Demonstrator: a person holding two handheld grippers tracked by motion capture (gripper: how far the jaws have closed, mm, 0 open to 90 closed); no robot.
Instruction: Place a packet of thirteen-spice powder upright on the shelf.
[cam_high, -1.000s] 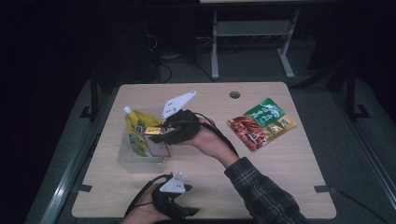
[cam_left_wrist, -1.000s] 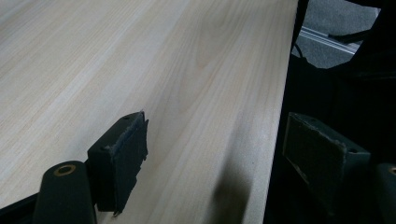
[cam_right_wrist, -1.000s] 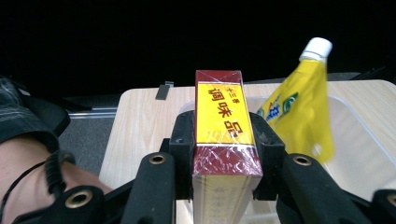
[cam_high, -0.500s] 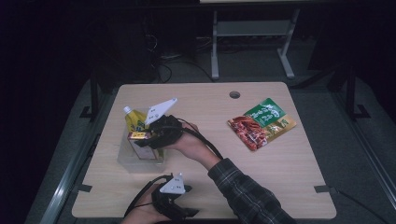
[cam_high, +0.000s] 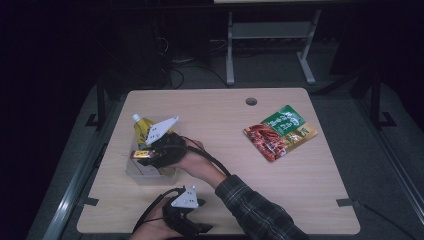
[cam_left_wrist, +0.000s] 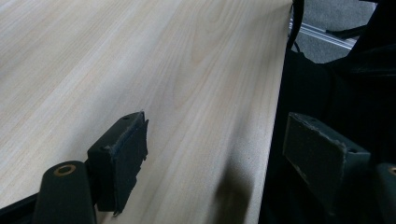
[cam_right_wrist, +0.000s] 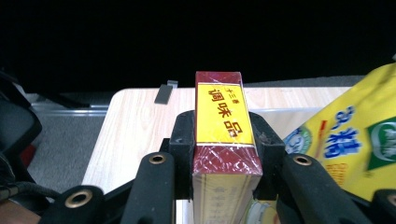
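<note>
Pinched between the pads of the right gripper (cam_right_wrist: 224, 149), a red-and-yellow seasoning box (cam_right_wrist: 223, 121) hangs over the clear bin (cam_high: 150, 172) at the table's (cam_high: 225, 130) left side, w/ a yellow spout pouch (cam_high: 142, 127) standing in the bin just beside it. Left gripper (cam_left_wrist: 215, 158) sits near the front edge, jaws spread, nothing btwn them. A red-green snack bag (cam_high: 280, 132) lies well apart on the right.

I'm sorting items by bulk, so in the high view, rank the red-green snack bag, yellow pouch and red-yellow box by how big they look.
1. red-green snack bag
2. yellow pouch, partly hidden by the right gripper, so unsure
3. red-yellow box, mostly covered
</note>
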